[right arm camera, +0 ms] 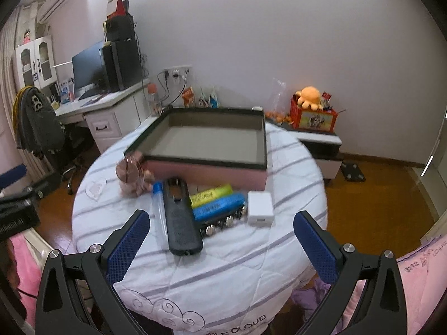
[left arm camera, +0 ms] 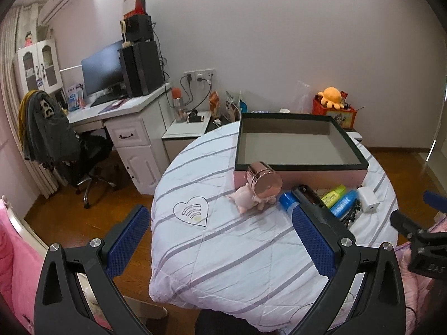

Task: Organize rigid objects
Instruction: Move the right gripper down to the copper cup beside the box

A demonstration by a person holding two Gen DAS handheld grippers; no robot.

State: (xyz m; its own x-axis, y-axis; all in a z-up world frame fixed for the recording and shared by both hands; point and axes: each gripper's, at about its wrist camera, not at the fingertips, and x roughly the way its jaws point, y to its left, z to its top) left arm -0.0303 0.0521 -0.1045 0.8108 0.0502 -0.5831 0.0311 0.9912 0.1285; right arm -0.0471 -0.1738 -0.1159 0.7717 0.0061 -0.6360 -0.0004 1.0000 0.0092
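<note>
Your left gripper [left arm camera: 220,240] has its fingers [left arm camera: 127,240] spread wide with nothing between them, hanging over the near edge of the quilt-covered counter [left arm camera: 223,265]. Your right gripper [right arm camera: 220,245] is the same: fingers [right arm camera: 128,245] fully released, holding nothing, touching nothing.

You look to be at the very start, about to choose a first item, since the tray [right arm camera: 206,142] beyond the fingers has nothing in it.

Just ahead of your right fingers, slightly left of centre, lies the black remote [right arm camera: 180,217], long axis pointing away from you. A clear tube with a blue cap [right arm camera: 158,209] lies touching its left side. To the remote's right sit a yellow highlighter [right arm camera: 211,194] and a blue highlighter [right arm camera: 219,208], side by side, with a dark metal-studded piece [right arm camera: 223,223] just under them, and a white charger block [right arm camera: 260,209] beside those. Further left, ahead of your left fingers, a rose-gold jar [left arm camera: 264,182] lies tipped on a pink plush toy [left arm camera: 245,199], against the tray's front wall.

The remote seems the easiest first pick: you would lower the right fingers to straddle its narrow width, close, then lift it over the tray's front rim. Mind the tube alongside; it may roll.
</note>
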